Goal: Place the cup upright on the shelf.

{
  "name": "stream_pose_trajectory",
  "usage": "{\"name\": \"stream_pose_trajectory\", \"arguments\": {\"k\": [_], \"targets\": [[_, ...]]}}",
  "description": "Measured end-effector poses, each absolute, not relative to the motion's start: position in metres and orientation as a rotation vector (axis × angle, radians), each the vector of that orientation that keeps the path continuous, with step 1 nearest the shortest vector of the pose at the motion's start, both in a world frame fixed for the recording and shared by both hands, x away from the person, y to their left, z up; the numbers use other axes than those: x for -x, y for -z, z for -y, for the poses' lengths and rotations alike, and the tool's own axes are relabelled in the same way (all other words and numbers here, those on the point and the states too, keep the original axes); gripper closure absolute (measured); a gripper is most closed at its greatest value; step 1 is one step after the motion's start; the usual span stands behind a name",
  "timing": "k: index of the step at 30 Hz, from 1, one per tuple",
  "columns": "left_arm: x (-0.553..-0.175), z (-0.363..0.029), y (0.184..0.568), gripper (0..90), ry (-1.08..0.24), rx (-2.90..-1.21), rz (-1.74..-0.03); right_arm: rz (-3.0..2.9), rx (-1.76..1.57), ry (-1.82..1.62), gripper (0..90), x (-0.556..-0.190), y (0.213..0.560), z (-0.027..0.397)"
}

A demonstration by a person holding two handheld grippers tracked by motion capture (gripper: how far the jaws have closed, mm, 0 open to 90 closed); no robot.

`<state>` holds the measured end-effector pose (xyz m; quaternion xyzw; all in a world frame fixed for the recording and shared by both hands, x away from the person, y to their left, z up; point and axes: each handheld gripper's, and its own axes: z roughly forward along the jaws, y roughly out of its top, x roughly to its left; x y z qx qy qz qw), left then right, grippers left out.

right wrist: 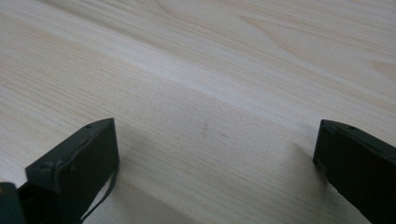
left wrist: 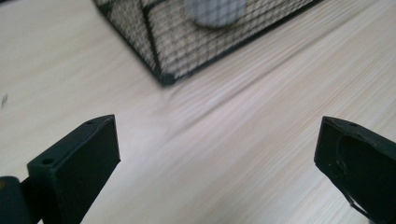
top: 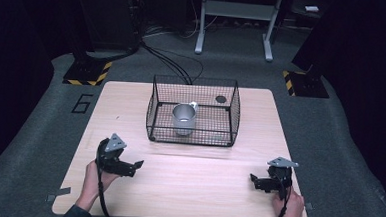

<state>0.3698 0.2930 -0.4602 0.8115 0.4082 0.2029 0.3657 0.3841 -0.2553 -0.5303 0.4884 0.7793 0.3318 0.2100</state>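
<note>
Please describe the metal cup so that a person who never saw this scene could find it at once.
On the wooden table stands a black wire basket, toward the far edge. The metal cup stands upright inside it, near its middle. It is the shiny silver thing there; its neighbour, a small dark disc, lies flat in the far right corner.

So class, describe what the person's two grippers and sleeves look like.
Each gripper, left and right, is black with two blocky jaws, a grey three-cornered plate on top and a trailing black cable. The sleeves at the wrists are dark.
</note>
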Motion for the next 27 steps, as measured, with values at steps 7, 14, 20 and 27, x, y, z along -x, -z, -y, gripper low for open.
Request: {"name": "stream_pose_trajectory", "arguments": {"k": [7, 14, 20, 27], "targets": [[-0.364, -0.326, 0.499, 0.1, -0.540, -2.067, -1.215, -2.167, -1.358, -0.923, 0.0, -0.384, 0.530, 0.255], [-0.366, -0.348, 0.520, 0.0, -0.506, -2.058, -1.304, -2.166, -1.358, -0.923, 0.0, -0.384, 0.530, 0.255], [-0.365, -0.354, 0.532, 0.0, -0.559, -2.023, -1.313, -2.167, -1.358, -0.923, 0.0, -0.384, 0.530, 0.255], [-0.367, -0.355, 0.532, 0.0, -0.568, -2.016, -1.310, -2.168, -1.360, -0.923, 0.0, -0.384, 0.530, 0.255]]}}
